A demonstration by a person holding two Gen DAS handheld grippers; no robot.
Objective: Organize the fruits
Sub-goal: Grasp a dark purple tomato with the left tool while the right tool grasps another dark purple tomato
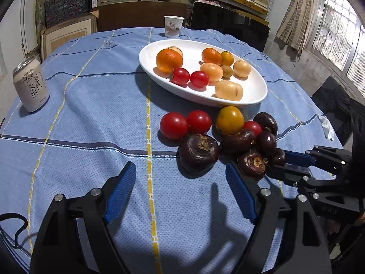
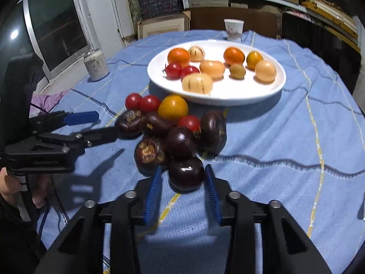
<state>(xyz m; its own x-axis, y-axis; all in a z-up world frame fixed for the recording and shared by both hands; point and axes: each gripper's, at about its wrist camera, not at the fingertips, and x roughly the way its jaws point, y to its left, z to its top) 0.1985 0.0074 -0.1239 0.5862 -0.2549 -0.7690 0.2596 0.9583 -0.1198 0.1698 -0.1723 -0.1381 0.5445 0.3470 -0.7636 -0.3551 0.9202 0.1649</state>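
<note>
Up close, the right gripper [image 2: 183, 178] brackets a dark water chestnut [image 2: 186, 176], contact unclear; only the left view shows the left gripper [image 1: 180, 178] gaping over cloth

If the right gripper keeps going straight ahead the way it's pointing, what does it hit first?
Most likely the dark purple round water chestnut already sitting between the open blue fingers of the right gripper; the rest of the chestnut pile lies just behind it.
</note>
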